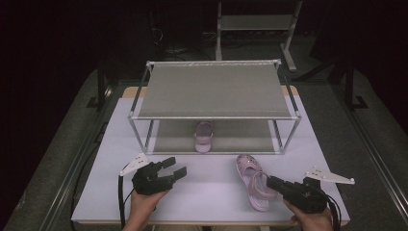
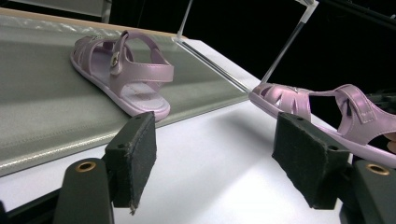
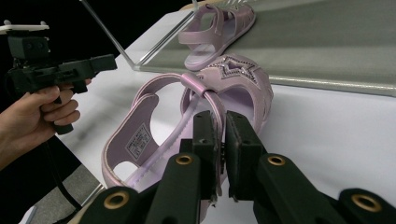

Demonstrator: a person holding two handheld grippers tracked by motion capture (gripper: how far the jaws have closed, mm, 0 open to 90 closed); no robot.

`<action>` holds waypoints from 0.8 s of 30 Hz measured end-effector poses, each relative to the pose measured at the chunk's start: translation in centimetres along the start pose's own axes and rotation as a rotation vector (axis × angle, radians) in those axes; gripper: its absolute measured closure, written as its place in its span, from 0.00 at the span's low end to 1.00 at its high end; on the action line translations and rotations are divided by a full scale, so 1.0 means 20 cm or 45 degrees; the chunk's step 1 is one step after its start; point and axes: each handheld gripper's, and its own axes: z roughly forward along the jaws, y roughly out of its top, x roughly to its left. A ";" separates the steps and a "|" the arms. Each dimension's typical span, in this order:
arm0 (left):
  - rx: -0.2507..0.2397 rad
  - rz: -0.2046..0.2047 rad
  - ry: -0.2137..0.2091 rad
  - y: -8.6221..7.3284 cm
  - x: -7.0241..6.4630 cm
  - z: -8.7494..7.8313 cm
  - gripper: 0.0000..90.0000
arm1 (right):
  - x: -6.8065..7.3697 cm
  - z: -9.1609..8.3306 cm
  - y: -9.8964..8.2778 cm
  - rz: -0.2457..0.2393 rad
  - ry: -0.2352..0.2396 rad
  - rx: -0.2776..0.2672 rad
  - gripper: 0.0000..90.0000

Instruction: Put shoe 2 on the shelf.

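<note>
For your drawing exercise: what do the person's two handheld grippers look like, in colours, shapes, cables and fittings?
Both the left gripper and the right gripper are matt black, each topped by a pale grey three-cornered plate. A black cable trails from the left one. The jaws carry dark rectangular foam-like pads and brass-coloured ringed holes.

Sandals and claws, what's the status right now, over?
Left claw open, empty. Right claw shut on strap of near sandal on table. Other sandal on rack's lower shelf. Path clear.
</note>
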 end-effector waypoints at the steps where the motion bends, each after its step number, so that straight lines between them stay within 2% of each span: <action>1: 0.000 0.001 -0.001 0.00 0.00 0.00 0.32 | 0.00 0.00 0.00 0.001 0.000 0.000 0.92; 24: -0.006 -0.006 -0.003 0.01 0.00 -0.01 0.31 | 0.03 0.12 0.05 0.032 -0.041 -0.036 0.92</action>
